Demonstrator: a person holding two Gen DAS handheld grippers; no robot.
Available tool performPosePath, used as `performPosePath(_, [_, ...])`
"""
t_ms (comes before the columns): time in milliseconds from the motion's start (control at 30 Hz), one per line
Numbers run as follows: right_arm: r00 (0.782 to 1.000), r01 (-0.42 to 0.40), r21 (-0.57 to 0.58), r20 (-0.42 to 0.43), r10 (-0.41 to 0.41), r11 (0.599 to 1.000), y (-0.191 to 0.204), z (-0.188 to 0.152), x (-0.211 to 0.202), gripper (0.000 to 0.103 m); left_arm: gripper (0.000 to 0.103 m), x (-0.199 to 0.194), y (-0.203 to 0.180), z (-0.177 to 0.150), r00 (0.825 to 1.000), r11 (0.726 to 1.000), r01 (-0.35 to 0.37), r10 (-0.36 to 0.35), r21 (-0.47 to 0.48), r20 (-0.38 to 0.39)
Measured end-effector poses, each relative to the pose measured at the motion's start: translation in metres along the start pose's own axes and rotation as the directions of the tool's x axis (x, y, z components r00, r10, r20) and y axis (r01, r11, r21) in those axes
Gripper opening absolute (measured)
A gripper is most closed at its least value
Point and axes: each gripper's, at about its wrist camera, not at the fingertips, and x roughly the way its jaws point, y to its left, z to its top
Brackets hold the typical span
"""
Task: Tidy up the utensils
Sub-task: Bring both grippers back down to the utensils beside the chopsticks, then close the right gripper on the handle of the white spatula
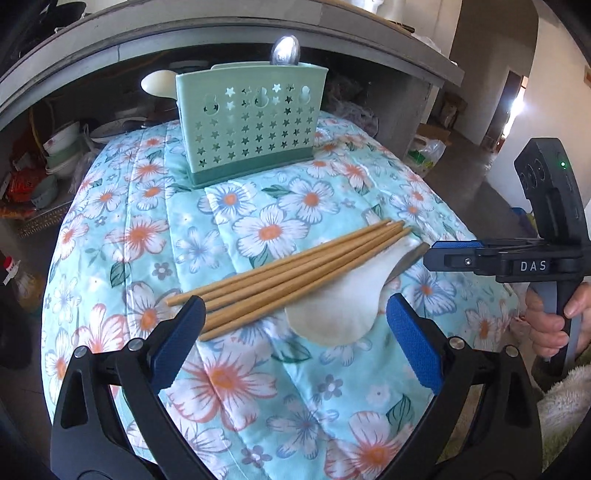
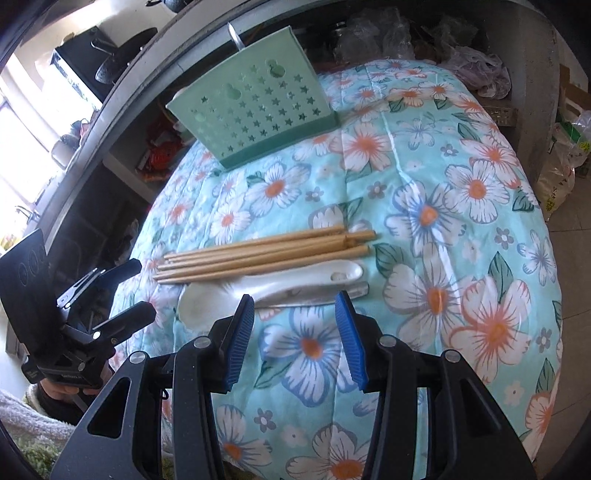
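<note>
A mint-green star-punched utensil holder (image 1: 251, 125) (image 2: 255, 118) stands at the far side of the flowered cloth, with a metal spoon (image 1: 284, 51) and a white spoon (image 1: 159, 85) sticking out of it. Several wooden chopsticks (image 1: 280, 266) (image 2: 258, 254) lie in a bundle on the cloth. A white spoon (image 1: 343, 306) (image 2: 273, 288) lies against them, a grey handle (image 2: 354, 290) showing under it. My left gripper (image 1: 295, 332) (image 2: 142, 288) hangs open just short of the chopstick ends and the spoon bowl. My right gripper (image 2: 295, 332) (image 1: 430, 254) is open and empty, just in front of the white spoon.
The flowered quilted cloth (image 1: 258, 387) covers a rounded surface that falls away at every side. Behind it runs a grey counter (image 1: 221, 26) with bowls and clutter (image 1: 62, 147) underneath. Plastic bags (image 2: 561, 162) sit on the floor to the right. A hand (image 1: 546, 325) grips the right tool.
</note>
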Motion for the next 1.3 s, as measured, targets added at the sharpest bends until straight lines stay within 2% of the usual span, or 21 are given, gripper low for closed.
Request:
performPosePath(200, [0.999, 0.002, 0.032, -0.032, -0.001, 0.999, -0.007, -0.005, 0.008, 0.045, 0.094, 0.001, 0.000, -0.010, 0.998, 0.999, 0.044, -0.045, -0.021, -0.035])
performPosePath(267, [0.999, -0.001, 0.040, -0.035, 0.002, 0.999, -0.008, -0.005, 0.010, 0.045, 0.091, 0.003, 0.001, -0.012, 0.997, 0.998, 0.060, -0.062, -0.035, -0.039])
performPosePath(467, [0.999, 0.010, 0.046, -0.043, -0.008, 0.999, -0.008, -0.006, 0.014, 0.045, 0.068, 0.015, 0.010, -0.013, 0.991, 0.985, 0.116, -0.124, -0.129, -0.054])
performPosePath(600, [0.999, 0.021, 0.046, -0.042, -0.019, 0.999, -0.006, -0.006, 0.015, 0.045, 0.049, 0.023, 0.022, -0.015, 0.980, 0.959, 0.169, -0.187, -0.226, -0.062])
performPosePath(733, [0.999, 0.027, 0.049, -0.043, -0.025, 0.998, -0.006, -0.006, 0.016, 0.045, 0.035, 0.026, 0.026, -0.015, 0.977, 0.949, 0.181, -0.204, -0.257, -0.067])
performPosePath(933, [0.999, 0.029, 0.049, -0.044, -0.027, 0.998, -0.006, -0.005, 0.018, 0.045, 0.028, 0.031, 0.023, -0.014, 0.972, 0.947, 0.190, -0.219, -0.258, -0.088])
performPosePath(1100, [0.999, 0.029, 0.048, -0.045, -0.027, 0.998, -0.006, -0.005, 0.018, 0.045, 0.021, 0.037, 0.026, -0.013, 0.968, 0.937, 0.187, -0.227, -0.295, -0.106])
performPosePath(1300, [0.999, 0.027, 0.049, -0.043, -0.025, 0.998, -0.005, -0.005, 0.018, 0.045, 0.021, 0.040, 0.021, -0.011, 0.964, 0.936, 0.206, -0.244, -0.287, -0.107])
